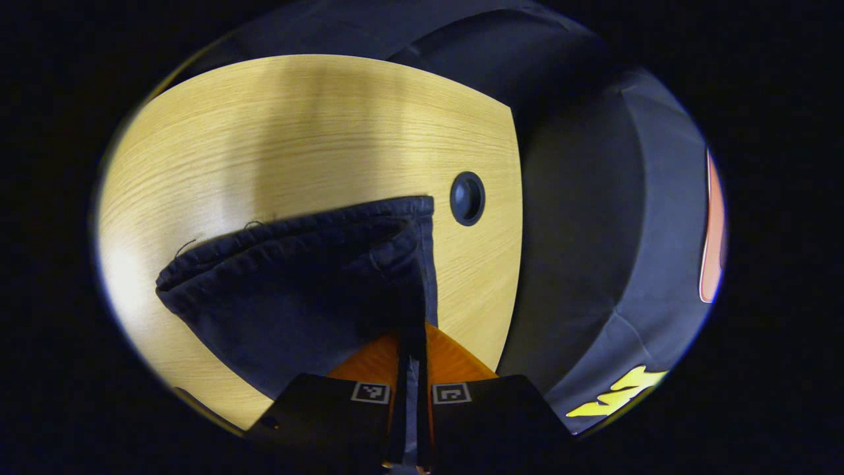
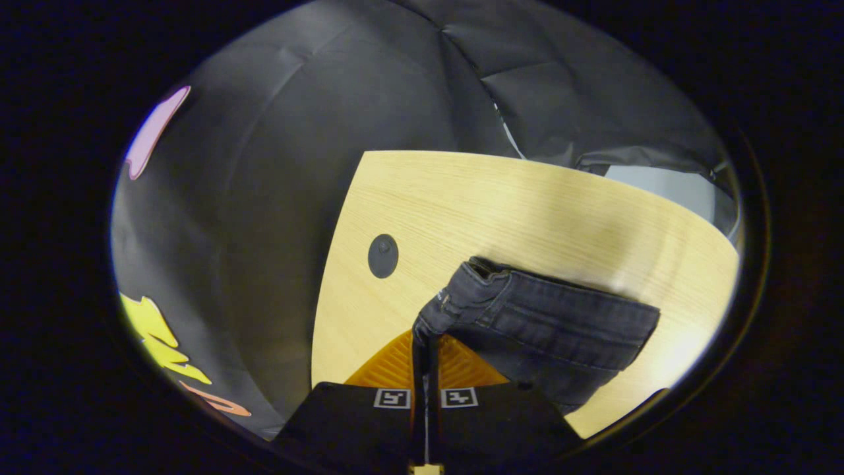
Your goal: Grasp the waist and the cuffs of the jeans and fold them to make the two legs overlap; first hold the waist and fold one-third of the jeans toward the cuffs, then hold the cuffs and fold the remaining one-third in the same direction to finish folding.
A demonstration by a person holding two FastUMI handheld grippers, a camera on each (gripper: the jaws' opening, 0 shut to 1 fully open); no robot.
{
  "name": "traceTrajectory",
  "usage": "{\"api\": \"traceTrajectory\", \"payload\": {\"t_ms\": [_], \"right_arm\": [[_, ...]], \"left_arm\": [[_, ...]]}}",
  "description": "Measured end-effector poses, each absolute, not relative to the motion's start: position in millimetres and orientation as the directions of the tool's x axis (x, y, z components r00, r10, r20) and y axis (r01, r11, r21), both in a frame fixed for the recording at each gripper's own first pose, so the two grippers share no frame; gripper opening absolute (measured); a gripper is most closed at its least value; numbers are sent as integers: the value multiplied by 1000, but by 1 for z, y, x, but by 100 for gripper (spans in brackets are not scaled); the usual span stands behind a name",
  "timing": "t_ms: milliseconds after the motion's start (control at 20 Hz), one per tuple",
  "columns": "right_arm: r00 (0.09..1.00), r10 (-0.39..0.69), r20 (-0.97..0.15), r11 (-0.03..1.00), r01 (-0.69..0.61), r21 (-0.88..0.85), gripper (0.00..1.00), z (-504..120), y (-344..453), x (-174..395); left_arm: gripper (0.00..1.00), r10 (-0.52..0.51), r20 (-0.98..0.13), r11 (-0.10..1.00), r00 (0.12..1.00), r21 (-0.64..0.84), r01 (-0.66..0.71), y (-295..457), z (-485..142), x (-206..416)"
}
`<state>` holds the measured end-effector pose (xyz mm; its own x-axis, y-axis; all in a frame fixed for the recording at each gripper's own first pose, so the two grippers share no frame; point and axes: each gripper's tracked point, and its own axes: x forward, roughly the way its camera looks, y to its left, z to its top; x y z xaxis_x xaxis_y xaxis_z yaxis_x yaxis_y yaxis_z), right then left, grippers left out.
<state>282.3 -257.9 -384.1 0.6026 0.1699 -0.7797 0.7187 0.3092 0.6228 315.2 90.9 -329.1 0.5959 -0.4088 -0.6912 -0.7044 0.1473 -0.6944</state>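
Denim, dark: the jeans point(image 1: 290, 290) hang between the two grippers over a pale wood table point(image 1: 297, 125). The left gripper point(image 1: 412, 376) is clamped on a thin edge at the cuffs point(image 1: 310, 221); the right gripper point(image 2: 425, 369) is clamped on a corner of the waist point(image 2: 527, 303). Both holds take only a narrow pinch of cloth, so a pull or swing would likely draw the fabric out. Uneven height between the hands could set the legs askew and spoil the overlap. A dark round plug point(image 1: 467, 198) sits in the table near the cloth; a dragged hem might catch on it.
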Motion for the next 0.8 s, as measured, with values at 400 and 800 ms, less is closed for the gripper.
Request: {"api": "traceTrajectory", "payload": {"t_ms": [400, 800], "right_arm": [[678, 137, -722, 247, 682, 688, 72, -359, -263, 286], [761, 66, -646, 532, 521, 668, 89, -270, -245, 240]], "left_arm": [[89, -381, -693, 152, 612, -699, -698, 103, -300, 326], [90, -344, -599, 448, 723, -782, -434, 105, -124, 338]]}}
